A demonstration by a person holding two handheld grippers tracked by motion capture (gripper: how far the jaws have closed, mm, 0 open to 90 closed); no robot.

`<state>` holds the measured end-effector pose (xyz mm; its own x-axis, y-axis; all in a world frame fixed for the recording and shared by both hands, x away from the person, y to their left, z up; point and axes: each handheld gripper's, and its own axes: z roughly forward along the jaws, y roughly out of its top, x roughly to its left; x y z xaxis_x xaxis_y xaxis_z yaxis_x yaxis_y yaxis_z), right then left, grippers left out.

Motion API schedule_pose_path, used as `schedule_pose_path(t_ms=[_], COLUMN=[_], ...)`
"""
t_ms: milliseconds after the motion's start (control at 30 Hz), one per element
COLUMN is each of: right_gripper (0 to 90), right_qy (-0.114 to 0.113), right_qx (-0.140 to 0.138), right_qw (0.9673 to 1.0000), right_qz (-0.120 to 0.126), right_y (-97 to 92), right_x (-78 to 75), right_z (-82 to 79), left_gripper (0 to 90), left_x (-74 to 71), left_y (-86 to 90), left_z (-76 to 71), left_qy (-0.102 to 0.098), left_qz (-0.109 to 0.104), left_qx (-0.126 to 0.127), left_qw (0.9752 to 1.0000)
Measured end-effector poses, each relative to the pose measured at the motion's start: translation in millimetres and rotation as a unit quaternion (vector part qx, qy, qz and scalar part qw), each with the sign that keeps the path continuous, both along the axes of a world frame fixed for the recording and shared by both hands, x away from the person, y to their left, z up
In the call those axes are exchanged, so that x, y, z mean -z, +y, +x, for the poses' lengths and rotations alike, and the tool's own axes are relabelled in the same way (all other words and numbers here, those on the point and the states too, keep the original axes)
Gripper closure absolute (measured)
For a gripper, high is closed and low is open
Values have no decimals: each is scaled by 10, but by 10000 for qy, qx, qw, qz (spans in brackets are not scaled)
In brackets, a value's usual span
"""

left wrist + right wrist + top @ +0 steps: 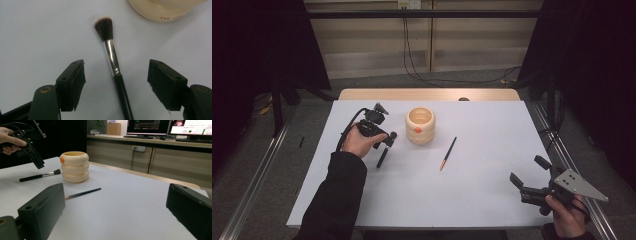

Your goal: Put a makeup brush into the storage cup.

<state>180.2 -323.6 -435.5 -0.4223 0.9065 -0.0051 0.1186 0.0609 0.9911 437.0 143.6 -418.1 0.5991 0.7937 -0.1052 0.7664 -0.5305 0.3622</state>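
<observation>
The left claw (116, 82) hangs over the brush (112, 62), jaws partly open on either side of its handle and not touching it. The brush lies flat on the counter (482, 190) toward the left edge, bristles toward the holder (420, 125) near the far edge. A pencil (448, 153) lies just right of the holder. The right claw (528, 172) gapes empty at the near right corner.

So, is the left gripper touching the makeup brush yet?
Apart. In the left gripper view the makeup brush lies on the table between the left gripper pads, with bare table showing on both sides of its handle.
</observation>
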Motion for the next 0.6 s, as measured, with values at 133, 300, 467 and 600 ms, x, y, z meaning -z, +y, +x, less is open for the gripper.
schedule_pose_path(t_ms=[133, 300, 467, 600], right_gripper=[17, 17, 17, 17], right_qy=[3, -6, 42, 39], right_qx=[-9, -2, -38, -34], right_qw=[10000, 10000, 10000, 10000], right_qz=[-4, 1, -42, -43], right_y=[1, 2, 5, 5], right_x=[0, 0, 6, 5], right_z=[-2, -1, -3, -3], left_gripper=[368, 449, 520, 559], left_x=[35, 84, 136, 169], left_y=[-21, -38, -68, -101], left_z=[16, 50, 69, 72], left_qy=[122, 189, 237, 264], left_qz=[162, 268, 407, 544], left_qx=[-93, -162, -198, -124], left_qw=[9998, 9993, 9987, 9981])
